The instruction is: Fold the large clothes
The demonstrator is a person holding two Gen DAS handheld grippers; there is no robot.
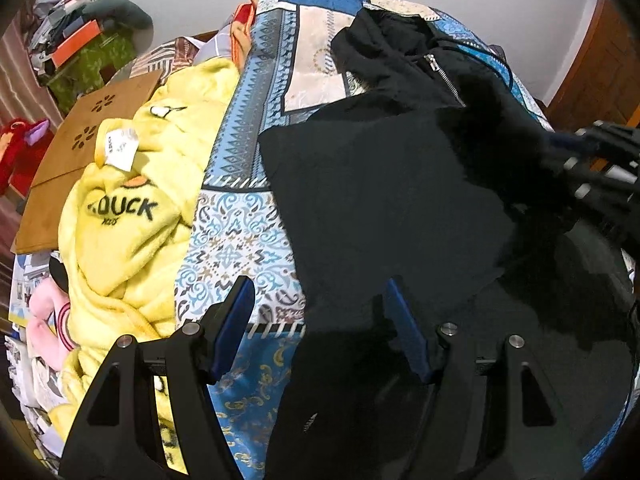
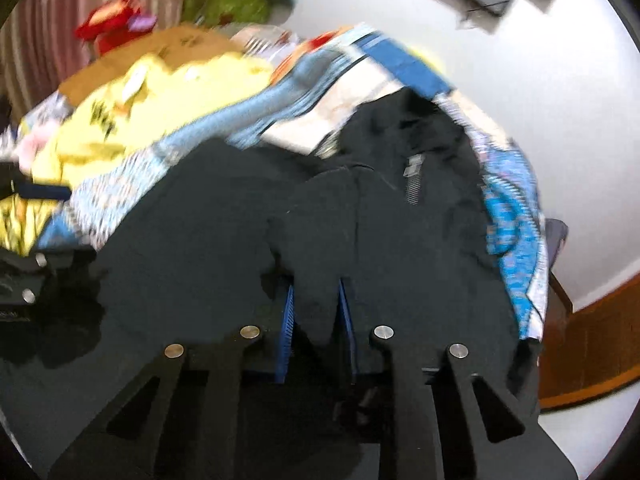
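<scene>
Light: bright and even, no hard glare.
Shadows: the black jacket (image 1: 384, 208) swallows detail; its folds barely show.
Left wrist view: sharp; print on the bedspread (image 1: 236, 240) is crisp.
Right wrist view: smeared by motion blur throughout.
Edges: fisheye bending, dark corners in both views.

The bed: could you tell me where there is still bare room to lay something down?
Bare patterned bedspread runs as a strip between the yellow robe and the black jacket, widening toward the wall beyond the jacket's hood. The robe side is crowded.
</scene>
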